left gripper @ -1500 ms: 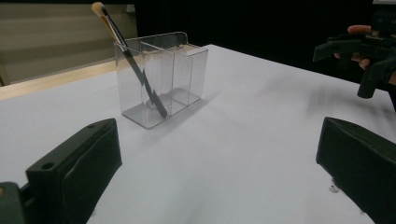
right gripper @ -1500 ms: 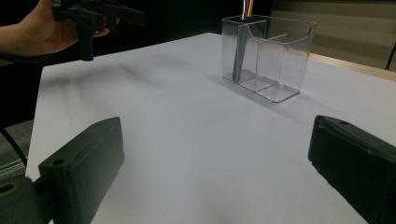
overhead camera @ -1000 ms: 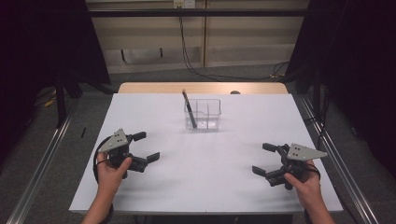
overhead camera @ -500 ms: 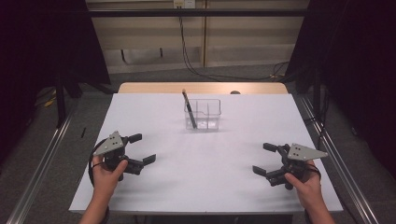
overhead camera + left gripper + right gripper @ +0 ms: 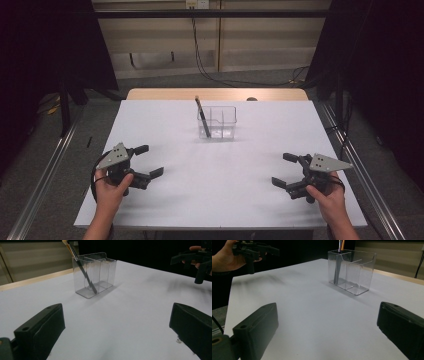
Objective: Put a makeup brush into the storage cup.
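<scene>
White matte table: we are holding the left gripper and right gripper released and empty, well apart near its front. Clear rigid plastic organizer is standing mid-table; a careless knock could tip it. Slim dark brush is leaning in its left compartment.

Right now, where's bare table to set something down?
The widest free patch is the white table between the left claw and right claw, in front of the clear organizer holding a brush. Both sides of the organizer are bare too. Nowhere is crowded.
</scene>
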Tool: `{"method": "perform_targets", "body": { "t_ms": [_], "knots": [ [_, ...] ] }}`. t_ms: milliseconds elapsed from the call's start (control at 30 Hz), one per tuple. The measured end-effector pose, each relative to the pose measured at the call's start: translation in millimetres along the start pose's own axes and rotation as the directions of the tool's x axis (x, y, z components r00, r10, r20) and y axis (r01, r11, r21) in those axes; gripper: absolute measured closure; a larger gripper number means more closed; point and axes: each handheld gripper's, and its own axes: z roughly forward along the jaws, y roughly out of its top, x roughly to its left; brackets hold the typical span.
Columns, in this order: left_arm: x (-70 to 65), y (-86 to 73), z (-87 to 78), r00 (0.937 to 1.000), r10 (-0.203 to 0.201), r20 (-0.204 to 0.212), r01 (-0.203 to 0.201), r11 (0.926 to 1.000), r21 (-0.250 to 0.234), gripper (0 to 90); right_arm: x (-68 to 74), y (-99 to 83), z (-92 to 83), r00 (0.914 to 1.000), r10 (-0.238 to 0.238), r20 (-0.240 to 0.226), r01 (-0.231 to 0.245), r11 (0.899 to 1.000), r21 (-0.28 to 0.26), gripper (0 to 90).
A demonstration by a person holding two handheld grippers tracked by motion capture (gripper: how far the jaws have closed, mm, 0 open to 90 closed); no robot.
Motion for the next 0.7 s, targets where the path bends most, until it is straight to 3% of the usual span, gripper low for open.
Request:
{"method": "perform_targets", "body": {
  "t_ms": [700],
  "knots": [
    [-0.6,-5.8,-13.9,0.9999,-0.001,-0.015,0.001,0.9999,0.011,0.0,-0.6,-0.1,-0.8,1.0,-0.004,0.004,0.004,1.0,0.002,3.3]
  ]
}}
